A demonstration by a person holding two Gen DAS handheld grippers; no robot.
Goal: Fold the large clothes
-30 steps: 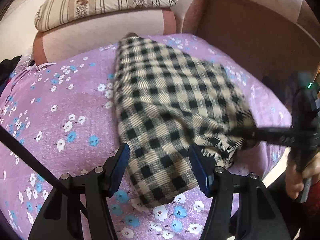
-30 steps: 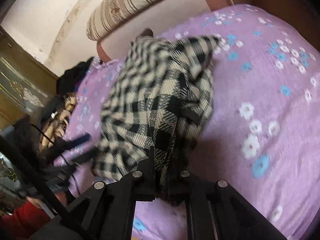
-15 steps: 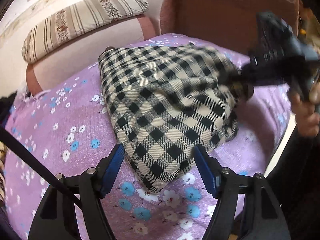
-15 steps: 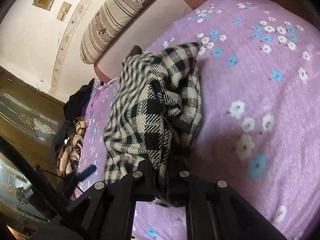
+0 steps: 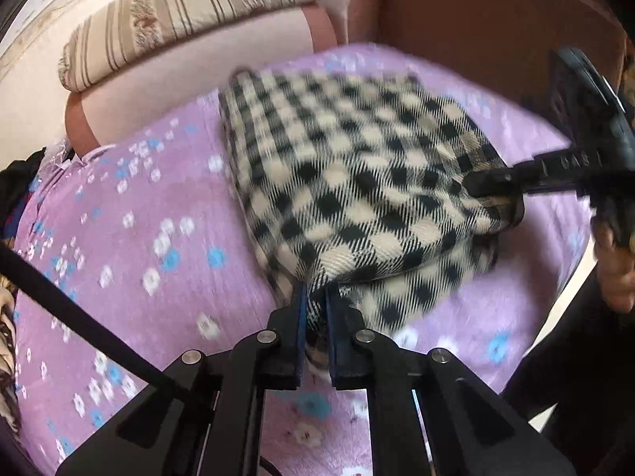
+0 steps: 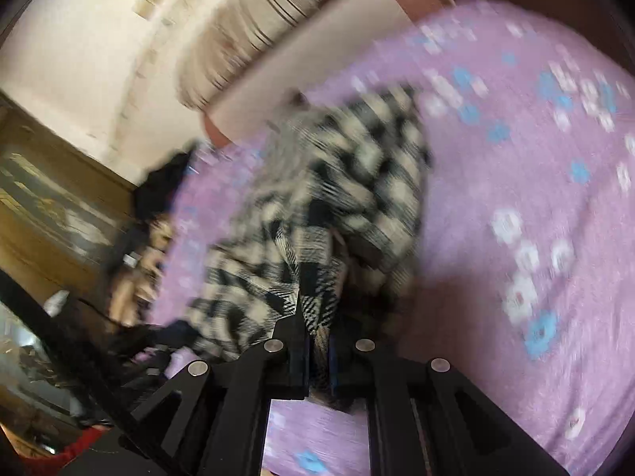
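A black-and-cream checked garment lies folded on the purple flowered bedsheet. My left gripper is closing on the garment's near corner, and its blue pads press the cloth between them. My right gripper comes in from the right in the left wrist view and pinches the garment's right edge. In the right wrist view the right gripper is shut on a bunched fold of the checked garment, which hangs slightly lifted from the sheet.
A striped pillow rests on the pink headboard at the back. A brown panel stands behind the bed's right side. Dark clothes are piled at the bed's left edge, by a wooden wardrobe. A person's hand holds the right gripper.
The left gripper's jaws stood wide around the garment's near corner and have now shut on it. The right gripper has kept its hold while shifting the cloth's right edge.
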